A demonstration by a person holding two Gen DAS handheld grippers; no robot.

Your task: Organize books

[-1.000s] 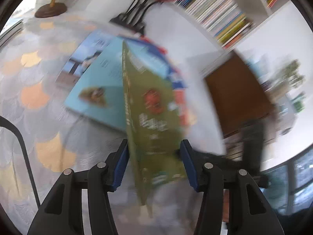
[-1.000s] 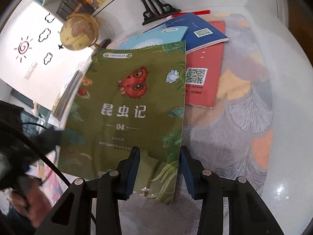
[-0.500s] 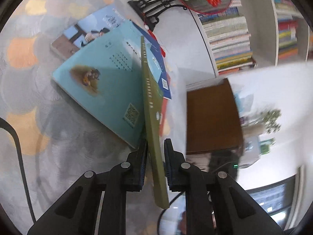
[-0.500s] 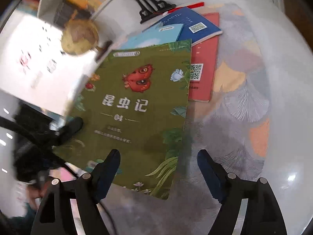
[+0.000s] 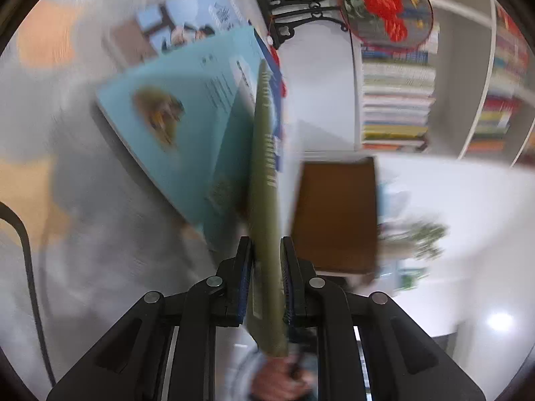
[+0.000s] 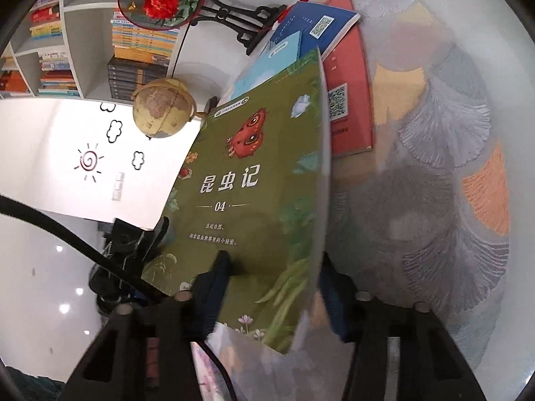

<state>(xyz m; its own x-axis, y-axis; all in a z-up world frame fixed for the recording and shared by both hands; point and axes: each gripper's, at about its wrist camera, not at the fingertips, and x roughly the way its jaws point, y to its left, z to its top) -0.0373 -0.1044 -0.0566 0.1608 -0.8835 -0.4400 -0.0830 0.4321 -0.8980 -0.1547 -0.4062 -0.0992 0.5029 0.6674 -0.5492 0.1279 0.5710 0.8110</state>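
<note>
Green book (image 5: pixel 265 200) pinched edge-on between left tongs (image 5: pixel 266 280), lifted clear of teal book (image 5: pixel 174 123) on bench ahead. Further right, right tongs (image 6: pixel 272 277) closing astride its lower edge, pads not yet pressing, probably to steady it for stacking.

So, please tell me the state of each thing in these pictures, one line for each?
Green book: lifted, standing on edge, held.
Left tongs: shut on the green book.
Right tongs: closing around the green book's lower part; pads not pressing it.
Light blue book: lying flat on the table.
Dark blue book: flat, atop the red book.
Red book: flat, lowest of the two.
</note>
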